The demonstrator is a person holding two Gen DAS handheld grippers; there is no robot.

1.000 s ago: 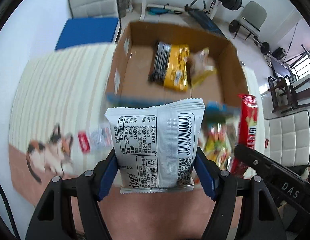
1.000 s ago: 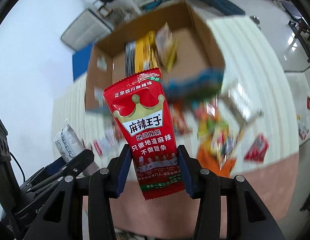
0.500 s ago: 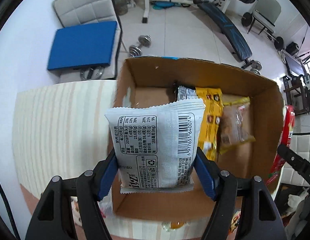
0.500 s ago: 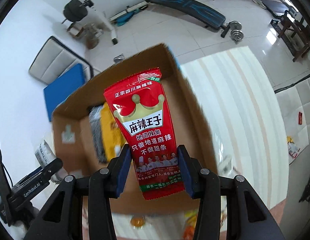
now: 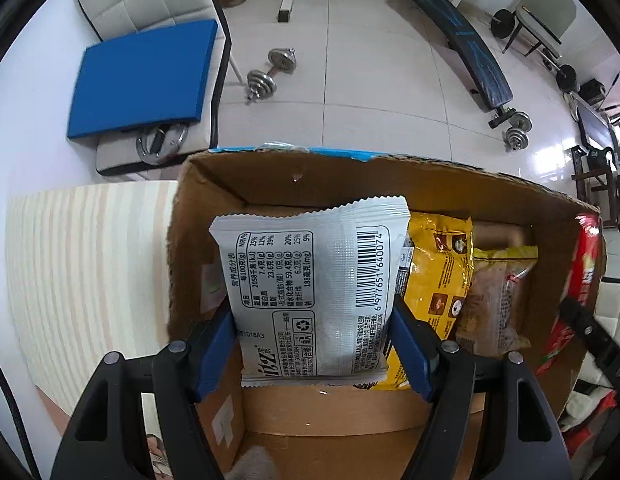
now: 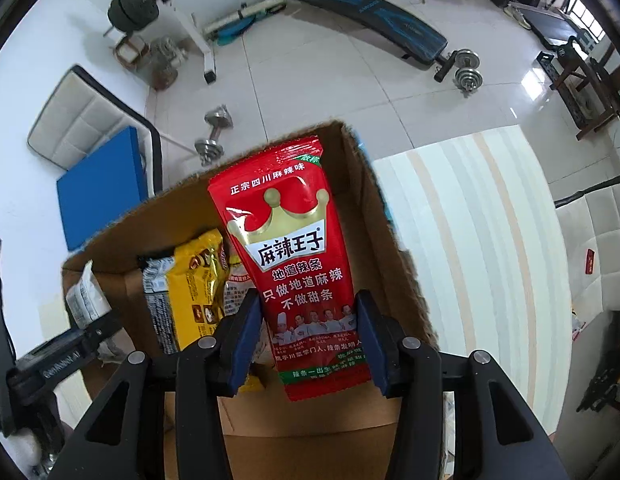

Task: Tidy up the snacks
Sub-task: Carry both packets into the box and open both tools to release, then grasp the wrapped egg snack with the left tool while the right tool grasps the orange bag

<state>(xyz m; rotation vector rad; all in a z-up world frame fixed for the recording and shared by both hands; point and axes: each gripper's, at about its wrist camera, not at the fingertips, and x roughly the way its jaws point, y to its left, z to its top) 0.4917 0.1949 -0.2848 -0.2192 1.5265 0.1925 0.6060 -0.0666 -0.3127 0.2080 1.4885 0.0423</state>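
While its blue-padded jaws clamp the lower edges of a white snack packet [image 5: 314,280], the left gripper [image 5: 312,344] holds it upright over the left side of an open cardboard box [image 5: 350,176]. The right gripper [image 6: 308,344] pinches a red spicy-strip pouch [image 6: 294,248] the same way, above the box's right side. Inside the box lie a yellow snack bag [image 5: 438,272] and, beside it, a clear-wrapped pastry [image 5: 494,300]. The box sits on a striped tablecloth [image 5: 90,264]; dumbbells [image 5: 270,74] and a weight bench [image 6: 370,20] stand on the tiled floor beyond.
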